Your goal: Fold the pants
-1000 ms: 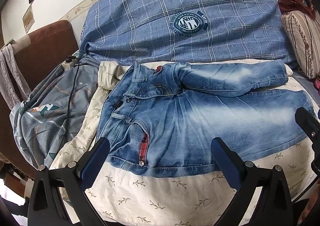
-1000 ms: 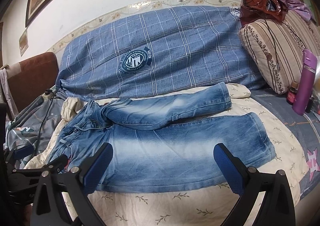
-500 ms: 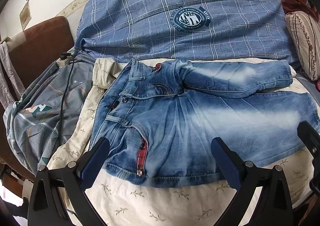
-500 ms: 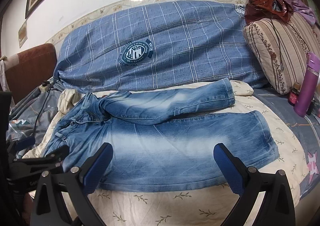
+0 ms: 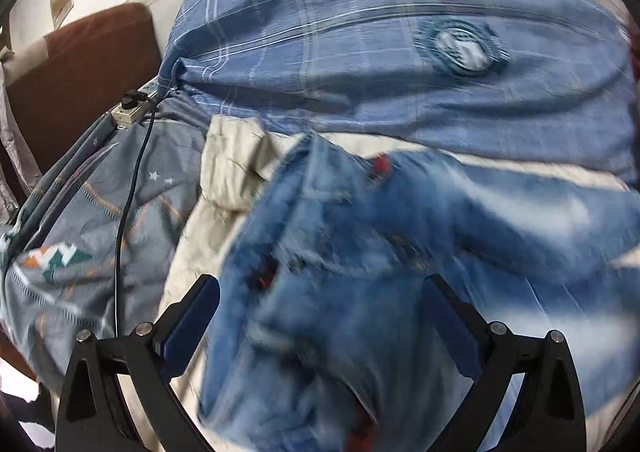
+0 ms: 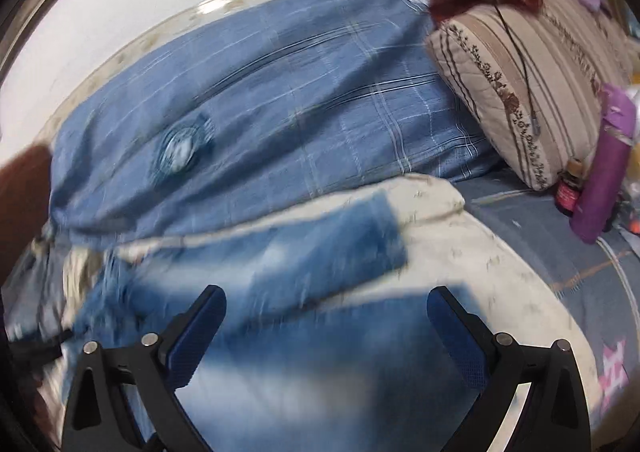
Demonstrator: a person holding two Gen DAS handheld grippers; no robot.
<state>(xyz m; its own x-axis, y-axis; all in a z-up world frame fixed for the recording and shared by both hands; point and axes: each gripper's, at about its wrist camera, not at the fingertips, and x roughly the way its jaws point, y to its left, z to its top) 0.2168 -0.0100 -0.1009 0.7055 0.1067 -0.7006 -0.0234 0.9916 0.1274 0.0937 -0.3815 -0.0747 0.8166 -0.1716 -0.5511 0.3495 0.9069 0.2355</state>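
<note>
Faded blue jeans (image 5: 360, 292) lie flat on a cream sheet (image 5: 224, 179), waist to the left, legs to the right; both views are motion-blurred. My left gripper (image 5: 320, 292) is open, low over the waist and hip area, fingers astride the denim. My right gripper (image 6: 326, 306) is open, low over the near leg (image 6: 320, 352), with the far leg and its cuff (image 6: 376, 236) just beyond. Neither gripper holds cloth.
A blue plaid quilt (image 5: 400, 63) is banked behind the jeans. A grey patterned cover (image 5: 80, 244), black cable (image 5: 128, 195) and power strip (image 5: 130, 111) lie left. A striped pillow (image 6: 532, 91), purple bottle (image 6: 604, 175) and small jar (image 6: 568, 191) stand right.
Both grippers have moved forward and down, close over the jeans. The left one has swung toward the waist, the right one toward the legs. Both stay open.
</note>
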